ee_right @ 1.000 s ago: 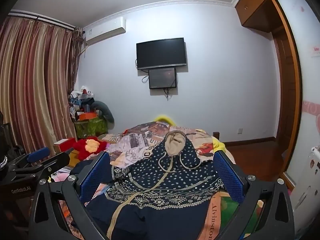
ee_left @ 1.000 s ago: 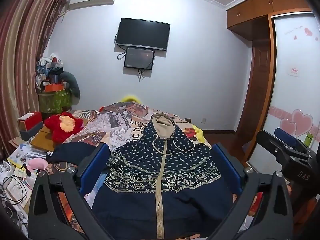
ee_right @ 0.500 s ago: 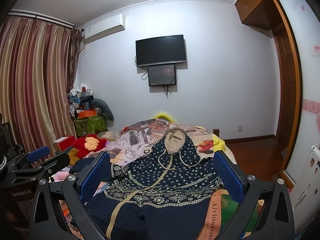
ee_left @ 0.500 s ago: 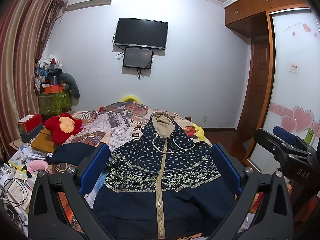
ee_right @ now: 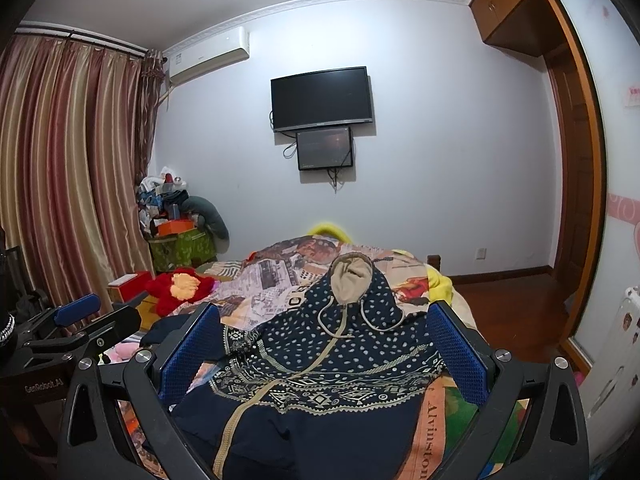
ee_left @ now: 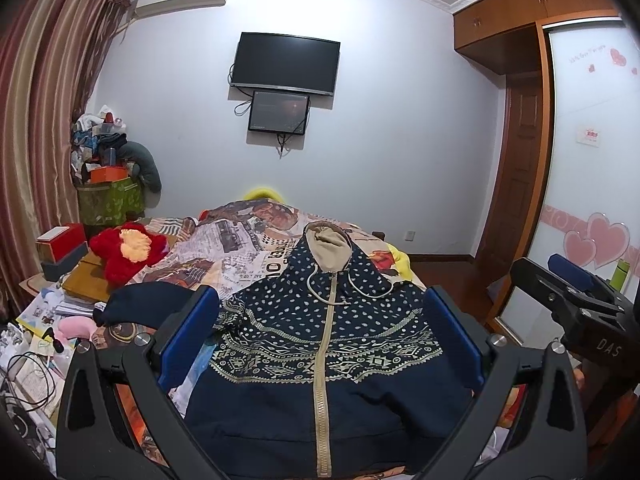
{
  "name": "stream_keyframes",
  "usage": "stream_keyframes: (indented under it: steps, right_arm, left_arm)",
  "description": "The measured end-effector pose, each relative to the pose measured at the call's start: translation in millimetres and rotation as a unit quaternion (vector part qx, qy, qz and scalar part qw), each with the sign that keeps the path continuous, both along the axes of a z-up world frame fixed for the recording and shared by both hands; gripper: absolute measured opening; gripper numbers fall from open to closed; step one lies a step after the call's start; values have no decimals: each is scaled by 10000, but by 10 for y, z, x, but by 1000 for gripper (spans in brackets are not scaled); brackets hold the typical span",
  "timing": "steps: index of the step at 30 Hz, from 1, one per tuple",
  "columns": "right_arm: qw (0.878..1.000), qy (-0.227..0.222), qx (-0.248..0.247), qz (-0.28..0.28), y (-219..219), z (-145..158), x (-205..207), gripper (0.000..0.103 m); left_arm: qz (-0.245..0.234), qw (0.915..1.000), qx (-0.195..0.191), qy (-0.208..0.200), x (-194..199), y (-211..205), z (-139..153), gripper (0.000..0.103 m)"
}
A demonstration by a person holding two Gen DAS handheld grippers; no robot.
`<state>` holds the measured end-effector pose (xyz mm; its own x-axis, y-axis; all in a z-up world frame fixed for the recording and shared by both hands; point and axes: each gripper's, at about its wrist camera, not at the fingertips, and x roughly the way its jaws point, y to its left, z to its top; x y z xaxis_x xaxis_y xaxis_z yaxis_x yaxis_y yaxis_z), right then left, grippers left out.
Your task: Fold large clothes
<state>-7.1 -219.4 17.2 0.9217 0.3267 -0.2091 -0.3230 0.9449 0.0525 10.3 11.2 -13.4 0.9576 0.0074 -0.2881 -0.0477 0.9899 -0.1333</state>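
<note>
Little has shifted since a second ago: both views have tipped up slightly, so the room sits a touch lower in frame, while the hoodie lies where it was. Left hand-held gripper (ee_left: pixel 320 340) hangs above the near end of the bed with its blue-padded fingers (ee_left: pixel 188 336) spread wide and nothing between them; the right hand-held gripper (ee_right: pixel 324 352) is likewise wide apart and empty, and it shows at the right edge of the left view. Between and beyond both sets of fingers lies the navy hoodie (ee_left: pixel 328 344), spread front-up on the bed (ee_left: pixel 236 240), its tan zipper closed down the middle, its tan-lined hood (ee_left: pixel 326 246) pointing toward the far wall, drawstrings looped over the chest. One dark sleeve (ee_left: pixel 140 300) reaches out to the left. Under it is a newspaper-print bedspread. Left of the bed, a red plush toy (ee_left: pixel 128 248) rests on a cluttered side surface, with striped curtains (ee_right: pixel 68 168) behind. A dark television (ee_left: pixel 286 64) hangs on the far wall above a smaller screen (ee_left: pixel 279 112).
</note>
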Motion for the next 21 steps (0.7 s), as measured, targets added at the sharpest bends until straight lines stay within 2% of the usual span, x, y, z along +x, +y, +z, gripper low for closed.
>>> stream_keyframes:
  steps: [21]
  right_arm:
    - [10000,16,14,6,-3,1,3,103]
  left_arm:
    - [35,9999,-85,79,51,64,-3,102]
